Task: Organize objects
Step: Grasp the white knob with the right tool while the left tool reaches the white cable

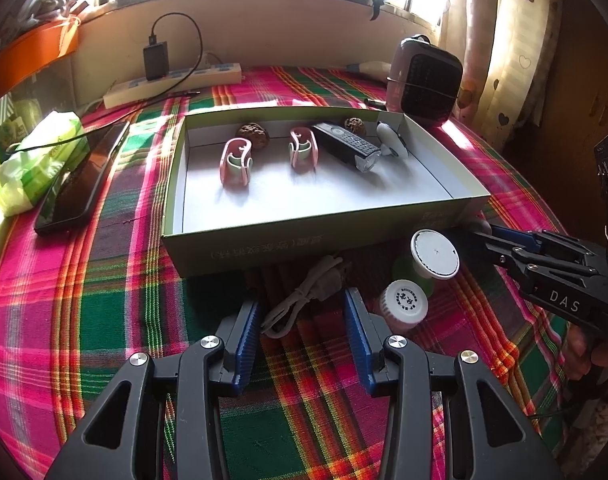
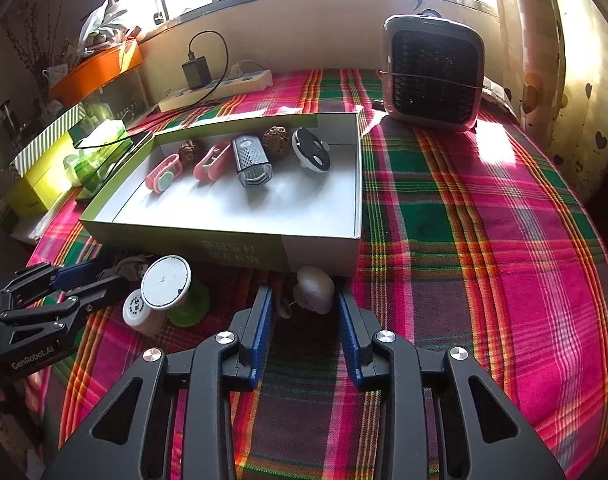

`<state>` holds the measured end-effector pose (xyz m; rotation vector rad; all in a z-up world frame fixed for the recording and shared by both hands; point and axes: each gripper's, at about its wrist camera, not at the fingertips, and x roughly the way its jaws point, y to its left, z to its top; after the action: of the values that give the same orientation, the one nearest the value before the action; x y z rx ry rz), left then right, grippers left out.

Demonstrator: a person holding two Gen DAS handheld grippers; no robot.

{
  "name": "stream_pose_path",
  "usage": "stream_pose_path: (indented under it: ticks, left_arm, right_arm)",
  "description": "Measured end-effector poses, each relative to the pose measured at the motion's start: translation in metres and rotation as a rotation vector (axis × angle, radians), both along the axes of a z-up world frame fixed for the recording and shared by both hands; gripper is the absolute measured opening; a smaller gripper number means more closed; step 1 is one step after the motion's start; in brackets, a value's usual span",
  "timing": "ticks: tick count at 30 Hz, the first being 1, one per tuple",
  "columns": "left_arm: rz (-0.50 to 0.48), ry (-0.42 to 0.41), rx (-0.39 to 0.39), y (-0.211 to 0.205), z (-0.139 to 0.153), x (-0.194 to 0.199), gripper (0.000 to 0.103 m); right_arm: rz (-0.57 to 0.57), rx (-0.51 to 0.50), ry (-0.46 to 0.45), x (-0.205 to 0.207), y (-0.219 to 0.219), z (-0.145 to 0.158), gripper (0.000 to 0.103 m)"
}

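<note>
From the left wrist camera, the left gripper (image 1: 302,312) stands wide over a plaid tablecloth (image 1: 104,300), with a coiled white cable (image 1: 304,292) lying on the cloth between its blue pads, untouched. Just beyond the cable sits an open cardboard box (image 1: 264,244). Inside it, along the far wall, are two pink clips (image 1: 235,162), two walnuts (image 1: 252,134), one black flashlight (image 1: 345,146) and one white round gadget (image 1: 391,140), which the flashlight partly covers. The right walnut is half hidden behind the flashlight. To the right of the cable stand a white-capped bottle (image 1: 403,304) and a tilted green spool with a white disc top (image 1: 435,254), the bottle overlapping its base. The right gripper (image 1: 485,236) enters from the right edge; whatever it grips is barely visible behind the spool. On the left lie a dark phone (image 1: 80,180) and a tissue pack (image 1: 36,160); at the far side are a power strip (image 1: 172,82) and a small heater (image 1: 423,80).

From the right wrist camera, the right gripper (image 2: 304,300) has its pads set narrow against the sides of a pale, rounded object (image 2: 313,288) resting on the cloth right at the box's near wall (image 2: 319,252); its shape is hard to make out. The cable, by contrast, is almost wholly hidden here behind the left gripper (image 2: 100,272), which comes in from the left edge. This view shows the round gadget's (image 2: 311,155) black face plainly, and the same six items in the box.
</note>
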<state>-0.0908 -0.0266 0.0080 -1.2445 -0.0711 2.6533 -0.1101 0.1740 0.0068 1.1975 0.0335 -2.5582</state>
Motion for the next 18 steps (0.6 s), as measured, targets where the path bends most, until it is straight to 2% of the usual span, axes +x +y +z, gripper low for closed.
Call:
stream_pose_path:
  ticks: [9,18]
  left_arm:
    - [-0.027,0.001,-0.001,0.004,0.000,0.007,0.038]
    - [-0.029,0.008,-0.068,0.007,-0.001,-0.006,0.038]
  right_arm:
    - [0.021,0.039,-0.003,0.015,0.008,-0.001,0.033]
    - [0.029,0.035,-0.003,0.016,0.006,-0.001,0.033]
